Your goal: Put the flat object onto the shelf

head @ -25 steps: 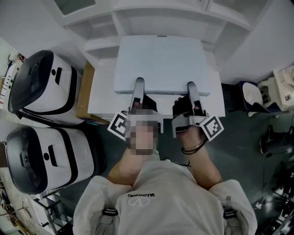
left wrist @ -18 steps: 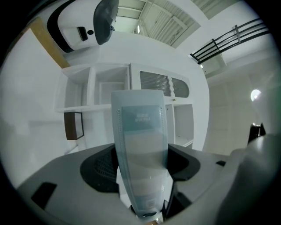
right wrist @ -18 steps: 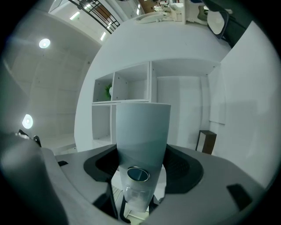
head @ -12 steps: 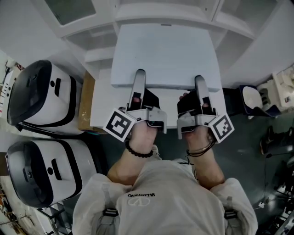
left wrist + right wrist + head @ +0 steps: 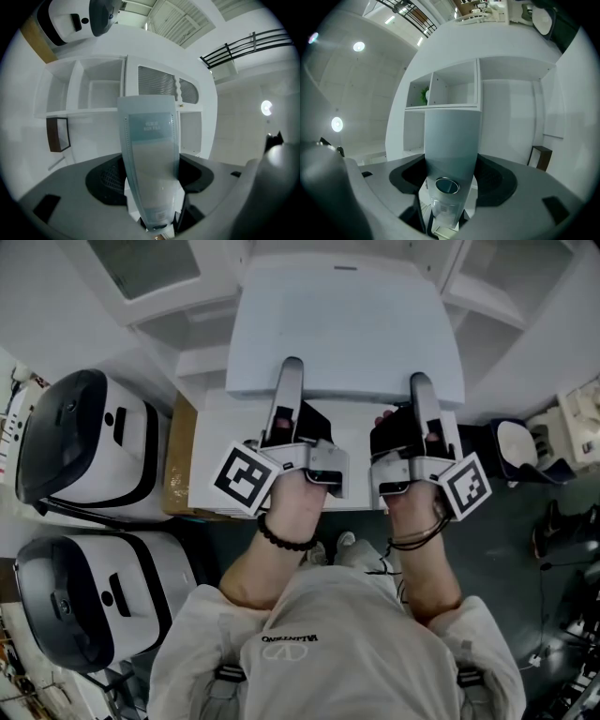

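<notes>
A flat white panel (image 5: 345, 329) is held level in front of the person, its far edge toward the white shelf unit (image 5: 192, 360). My left gripper (image 5: 290, 371) is shut on the panel's near edge at the left, and my right gripper (image 5: 421, 385) is shut on the same edge at the right. In the left gripper view the panel (image 5: 150, 140) shows edge-on between the dark pads (image 5: 107, 180), with open shelf compartments (image 5: 96, 91) behind. The right gripper view shows the panel (image 5: 452, 136) clamped the same way, below shelf cubbies (image 5: 452, 89).
Two white-and-black rounded machines (image 5: 84, 423) (image 5: 80, 573) stand at the left. A brown box (image 5: 178, 460) lies beside a low white surface (image 5: 220, 460) under the panel. A dark bin (image 5: 520, 446) and cables are on the floor at the right.
Both grippers have carried the panel upward and forward toward the shelf; it now looks larger and covers more of the shelf unit. The grip on it has not changed.
</notes>
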Motion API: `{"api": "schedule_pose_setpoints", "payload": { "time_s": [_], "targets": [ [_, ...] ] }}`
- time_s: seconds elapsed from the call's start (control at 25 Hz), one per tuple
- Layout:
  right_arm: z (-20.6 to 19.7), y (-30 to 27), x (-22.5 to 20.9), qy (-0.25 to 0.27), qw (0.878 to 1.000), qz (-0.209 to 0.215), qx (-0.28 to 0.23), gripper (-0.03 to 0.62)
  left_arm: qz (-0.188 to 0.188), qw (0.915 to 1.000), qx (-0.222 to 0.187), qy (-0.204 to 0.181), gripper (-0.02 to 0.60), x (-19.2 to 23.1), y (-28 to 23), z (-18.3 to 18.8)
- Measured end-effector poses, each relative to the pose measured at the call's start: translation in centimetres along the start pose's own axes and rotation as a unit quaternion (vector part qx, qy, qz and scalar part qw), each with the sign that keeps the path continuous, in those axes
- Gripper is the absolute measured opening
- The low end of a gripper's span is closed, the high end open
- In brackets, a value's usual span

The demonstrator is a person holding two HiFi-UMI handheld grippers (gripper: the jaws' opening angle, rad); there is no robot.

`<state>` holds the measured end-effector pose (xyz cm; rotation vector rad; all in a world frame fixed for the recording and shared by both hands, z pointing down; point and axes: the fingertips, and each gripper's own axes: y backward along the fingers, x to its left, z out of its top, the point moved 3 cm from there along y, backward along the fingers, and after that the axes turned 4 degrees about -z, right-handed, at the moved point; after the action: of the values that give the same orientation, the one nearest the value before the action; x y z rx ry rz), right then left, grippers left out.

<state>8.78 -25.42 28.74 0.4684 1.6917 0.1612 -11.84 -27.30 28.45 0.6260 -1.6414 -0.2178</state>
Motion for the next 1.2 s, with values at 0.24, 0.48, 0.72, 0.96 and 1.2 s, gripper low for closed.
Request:
{"api": "schedule_pose_setpoints", "payload": {
  "time_s": [0.24,0.48,0.72,0.96,1.2],
  "targets": [
    [1.4,-2.7,0.2,-0.007,1.0,0.009,-0.001,0.307,-0.01,0.9999,-0.005,-0.007,0.304,-0.4,-3.2,0.1],
    [3.0,-5.6,-0.3,-0.007,1.0,0.006,0.01,0.307,-0.009,0.9998,-0.013,-0.009,0.304,0.4,-6.2,-0.1],
    [3.8,-8.0,-1.4,-0.01,1.0,-0.006,0.021,0.307,-0.002,0.9997,-0.022,-0.01,0.304,1.6,-8.5,0.1],
    [4.5,-12.5,-3.0,-0.018,0.999,-0.026,0.037,0.307,0.015,0.9992,-0.037,-0.009,0.304,3.6,-12.2,1.1],
    [4.6,-13.2,-3.1,-0.016,0.999,-0.028,0.041,0.308,0.016,0.9989,-0.042,-0.014,0.304,3.9,-12.6,1.4]
  ]
}}
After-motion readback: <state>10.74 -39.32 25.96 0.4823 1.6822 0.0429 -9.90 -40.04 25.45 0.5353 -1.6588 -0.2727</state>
